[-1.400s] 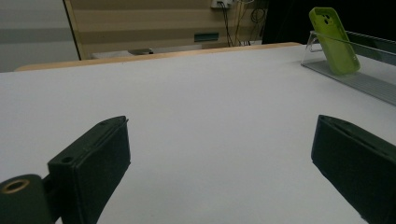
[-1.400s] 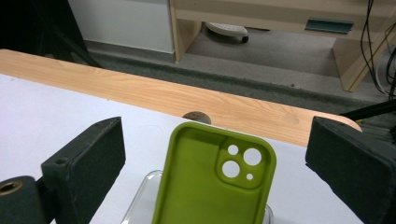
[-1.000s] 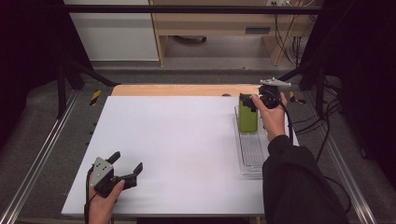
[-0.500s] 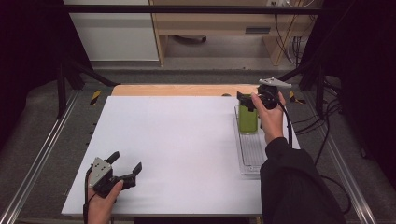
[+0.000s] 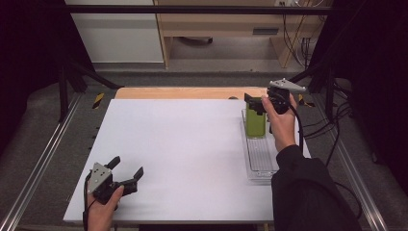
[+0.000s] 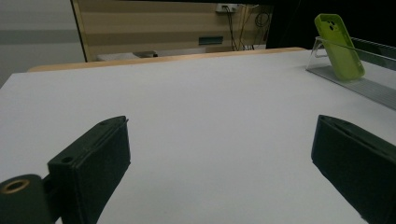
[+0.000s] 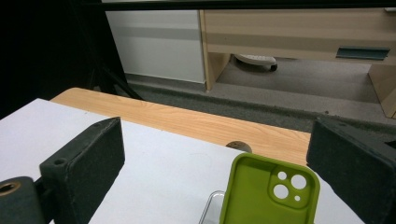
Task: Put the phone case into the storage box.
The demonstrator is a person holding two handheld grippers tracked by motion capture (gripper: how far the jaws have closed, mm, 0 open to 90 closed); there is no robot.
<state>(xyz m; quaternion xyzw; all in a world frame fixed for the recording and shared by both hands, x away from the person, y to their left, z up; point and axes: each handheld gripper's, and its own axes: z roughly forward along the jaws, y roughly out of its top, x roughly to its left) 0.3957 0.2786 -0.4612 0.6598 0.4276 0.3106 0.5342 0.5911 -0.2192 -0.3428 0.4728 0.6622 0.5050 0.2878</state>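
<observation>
**Green phone case propped in clear rack, both tongs spread**

A green phone case (image 5: 255,122) stood leaning at the far end of a clear plastic rack (image 5: 260,159), which lay along the right edge of the white surface (image 5: 187,144). In the right gripper view the case (image 7: 268,193) showed its back, with the camera cut-outs at its upper right, and its top rose between the two black jaws, low in the frame. The right tongs (image 5: 256,102) were held by the person's right hand (image 5: 281,125) just above and behind the case's top edge, near it; whether anything touched could not be told from the high view. Their jaws were spread wide, one at each side of the right gripper view, and nothing lay pinched between them.

The left tongs (image 5: 126,171) rested low at the near left corner of the surface, held in the left hand (image 5: 102,209), well apart from the case and the rack. Their jaws were likewise spread, with bare white surface between them. From the left gripper view the case (image 6: 339,46) appeared far off at the upper right, tilted back against the rack's clear end wall (image 6: 322,46).

Beyond the white surface ran a strip of wooden tabletop (image 7: 187,119), then grey floor and a wooden cabinet (image 7: 299,32).
</observation>
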